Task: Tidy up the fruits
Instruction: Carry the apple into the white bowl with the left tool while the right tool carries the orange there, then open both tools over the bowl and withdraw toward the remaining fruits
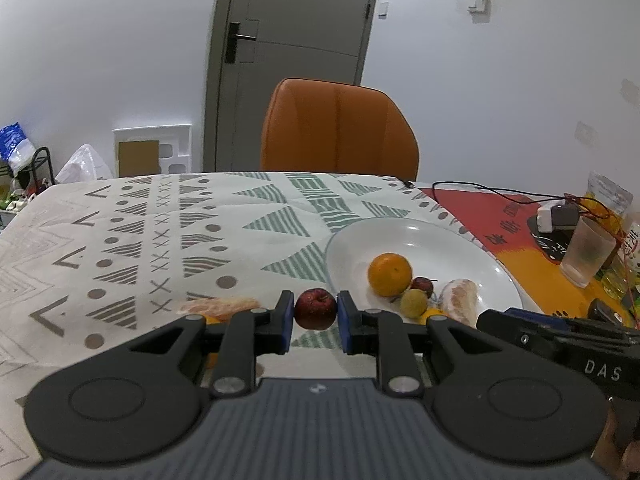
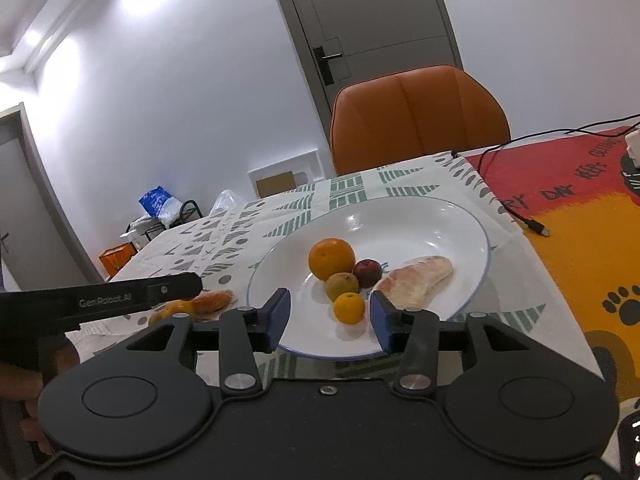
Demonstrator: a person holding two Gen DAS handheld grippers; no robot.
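Two grippers are working over the table (image 1: 120,240). We are seeing the left gripper (image 1: 316,312) clamping a small dark red apple (image 1: 315,309) between its blue pads, just beside the left rim of the white plate (image 1: 420,236). We are seeing the right gripper (image 2: 329,316) hanging over the plate's near edge with its jaws spread and nothing between them. Lying on the plate are an orange (image 2: 331,259), a second red fruit (image 2: 367,273), a greenish fruit (image 2: 341,286), a small orange fruit (image 2: 349,307) and a peeled segment (image 2: 416,276). More peeled citrus (image 2: 212,300) is lying on the cloth left of the plate.
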